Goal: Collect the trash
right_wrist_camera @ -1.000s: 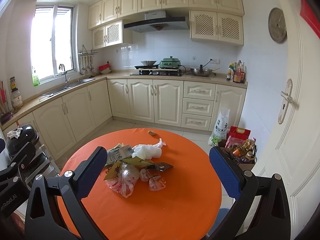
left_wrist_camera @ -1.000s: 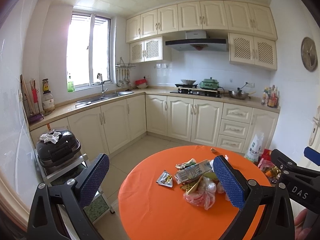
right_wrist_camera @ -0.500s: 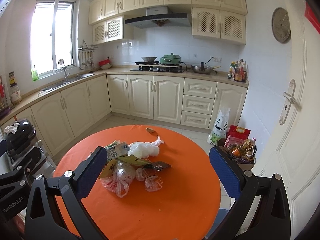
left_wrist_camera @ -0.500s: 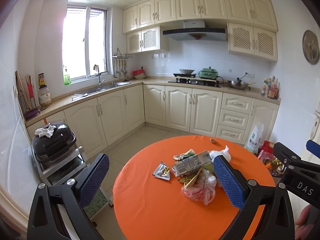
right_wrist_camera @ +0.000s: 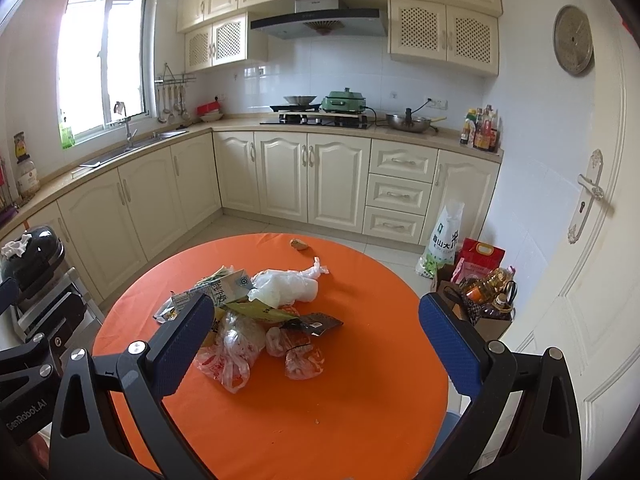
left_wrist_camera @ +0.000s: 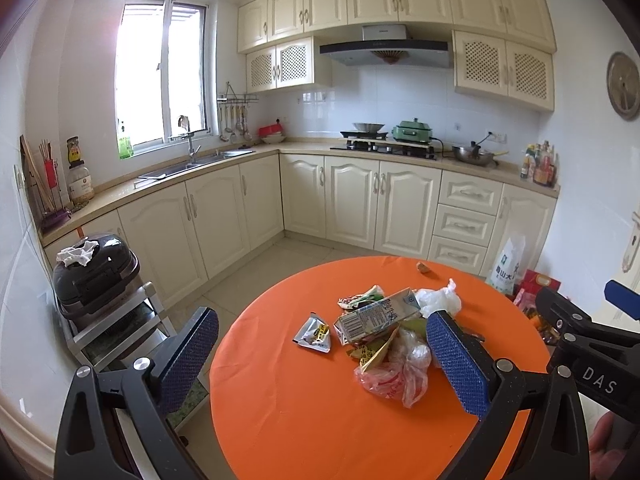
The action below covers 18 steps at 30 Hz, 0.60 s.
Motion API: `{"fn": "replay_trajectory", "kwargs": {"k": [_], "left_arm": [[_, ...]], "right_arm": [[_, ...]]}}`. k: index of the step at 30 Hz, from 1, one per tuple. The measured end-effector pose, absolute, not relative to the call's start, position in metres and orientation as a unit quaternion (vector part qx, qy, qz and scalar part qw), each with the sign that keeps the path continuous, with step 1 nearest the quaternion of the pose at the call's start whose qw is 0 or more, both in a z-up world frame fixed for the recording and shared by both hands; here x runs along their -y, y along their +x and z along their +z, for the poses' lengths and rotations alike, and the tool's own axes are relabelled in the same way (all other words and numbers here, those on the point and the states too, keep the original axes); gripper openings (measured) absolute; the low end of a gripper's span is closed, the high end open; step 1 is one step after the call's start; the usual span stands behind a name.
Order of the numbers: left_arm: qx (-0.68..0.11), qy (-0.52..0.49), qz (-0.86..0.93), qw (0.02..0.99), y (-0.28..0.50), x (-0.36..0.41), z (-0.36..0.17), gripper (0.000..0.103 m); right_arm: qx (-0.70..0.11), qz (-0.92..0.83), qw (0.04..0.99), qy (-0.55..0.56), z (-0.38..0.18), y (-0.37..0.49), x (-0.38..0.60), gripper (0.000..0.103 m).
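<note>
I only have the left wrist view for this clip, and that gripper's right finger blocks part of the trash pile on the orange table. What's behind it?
Observer: The right wrist view shows a dark wrapper lying flat at the right edge of the trash pile.
Operator: Anything else there?
Observer: A small clear bag with reddish contents, just in front of that wrapper.
Operator: Is the right gripper holding anything?
Observer: No. The right gripper is open, with nothing between its fingers.
</note>
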<state>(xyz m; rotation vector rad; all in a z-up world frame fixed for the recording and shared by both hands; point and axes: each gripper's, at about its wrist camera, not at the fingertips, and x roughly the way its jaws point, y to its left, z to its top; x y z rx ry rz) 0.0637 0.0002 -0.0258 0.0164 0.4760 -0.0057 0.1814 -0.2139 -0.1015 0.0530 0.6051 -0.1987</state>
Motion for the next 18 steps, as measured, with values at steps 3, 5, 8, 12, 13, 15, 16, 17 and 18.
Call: {"fn": "replay_trajectory", "kwargs": {"k": [3,5,8,12,13,15,16,17,18], "left_arm": [[-0.233,0.009,-0.002,0.972,0.064,-0.003,-0.026,0.102],[-0.232,0.008,0.0,0.973,0.063,-0.005,-0.027,0.102],[-0.23,0.007,0.0,0.973,0.06,-0.008,-0.029,0.102],[-0.232,0.009,0.0,0.973,0.059,-0.005,-0.036,0.102],[-0.235,0.011,-0.001,0.972,0.061,-0.004,-0.038,0.102],[-0.243,0.013,-0.001,0.97,0.066,-0.003,-0.041,0.102],[-0.249,0.014,-0.002,0.968,0.069,-0.002,-0.044,0.102],[-0.257,0.016,-0.003,0.966,0.073,-0.001,-0.048,0.102],[-0.266,0.017,-0.004,0.964,0.078,-0.001,-0.051,0.102]], "right_arm": [[-0.298,-0.097,0.949,0.026,-0.101,0.183,0.212,0.103],[-0.298,-0.096,0.949,0.027,-0.101,0.182,0.213,0.103],[-0.297,-0.095,0.95,0.025,-0.102,0.183,0.211,0.103],[-0.301,-0.093,0.949,0.022,-0.104,0.185,0.211,0.103],[-0.302,-0.093,0.948,0.021,-0.106,0.186,0.211,0.103],[-0.309,-0.091,0.946,0.019,-0.111,0.189,0.214,0.103],[-0.317,-0.087,0.944,0.024,-0.116,0.192,0.218,0.103],[-0.323,-0.086,0.942,0.027,-0.12,0.194,0.223,0.103],[-0.33,-0.086,0.94,0.029,-0.126,0.197,0.228,0.103]]}}
